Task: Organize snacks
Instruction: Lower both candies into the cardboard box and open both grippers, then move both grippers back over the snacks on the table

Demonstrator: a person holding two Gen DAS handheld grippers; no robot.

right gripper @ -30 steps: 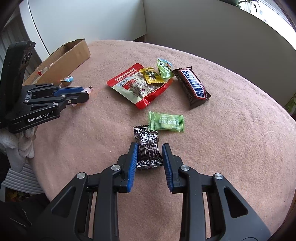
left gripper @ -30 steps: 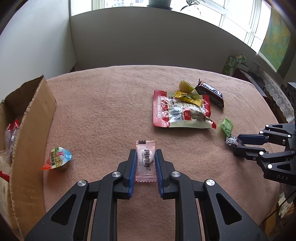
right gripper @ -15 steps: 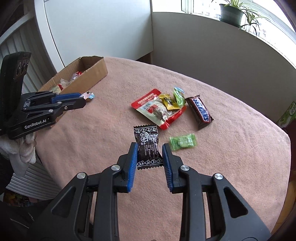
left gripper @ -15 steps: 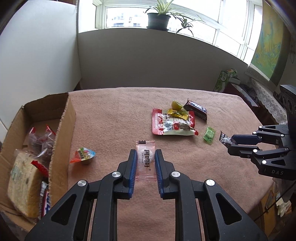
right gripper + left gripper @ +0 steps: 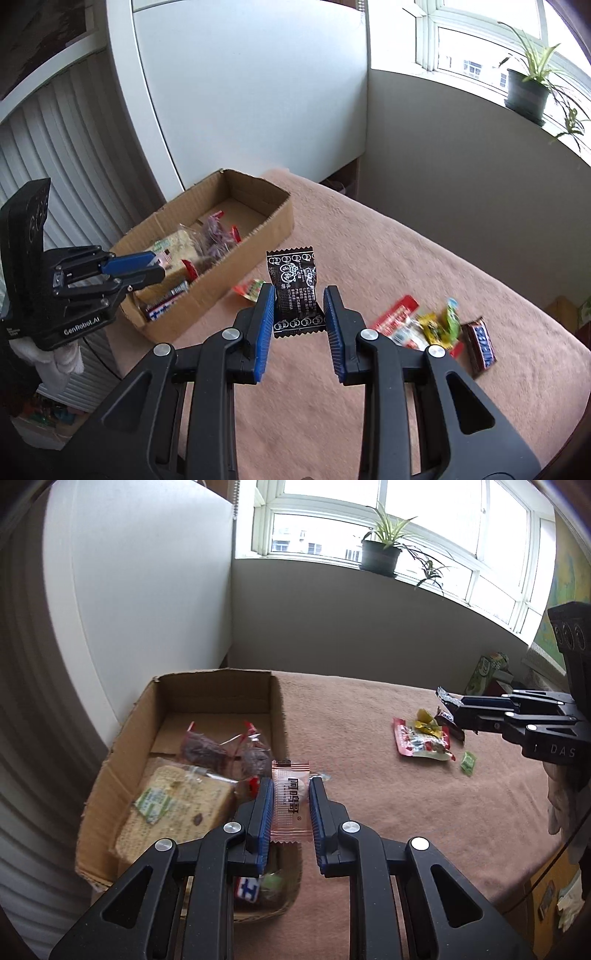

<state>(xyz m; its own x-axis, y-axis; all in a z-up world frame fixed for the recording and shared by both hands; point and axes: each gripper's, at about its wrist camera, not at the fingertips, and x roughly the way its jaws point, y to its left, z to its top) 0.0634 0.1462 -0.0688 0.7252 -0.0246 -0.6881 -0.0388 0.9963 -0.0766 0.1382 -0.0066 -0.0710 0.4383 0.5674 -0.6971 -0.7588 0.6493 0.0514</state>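
Observation:
My left gripper (image 5: 291,797) is shut on a pink candy packet (image 5: 290,805) and holds it in the air over the right wall of the open cardboard box (image 5: 129,731). My right gripper (image 5: 299,306) is shut on a black candy packet (image 5: 295,291), raised above the table to the right of the box (image 5: 258,225). The box holds a cracker pack (image 5: 173,808), dark wrapped snacks (image 5: 207,749) and a small bar (image 5: 247,890). The left gripper also shows in the right wrist view (image 5: 147,266), at the box's near end.
On the pink tablecloth (image 5: 369,775) lie a red snack bag (image 5: 421,742), a yellow candy (image 5: 424,716), a green candy (image 5: 467,762) and a Snickers bar (image 5: 480,343). A jelly cup (image 5: 251,288) sits beside the box. A wall and window sill stand behind.
Both grippers have risen well above the table with their packets. My left gripper has moved left, from beside the box to over its right wall. The right gripper has moved toward the box.

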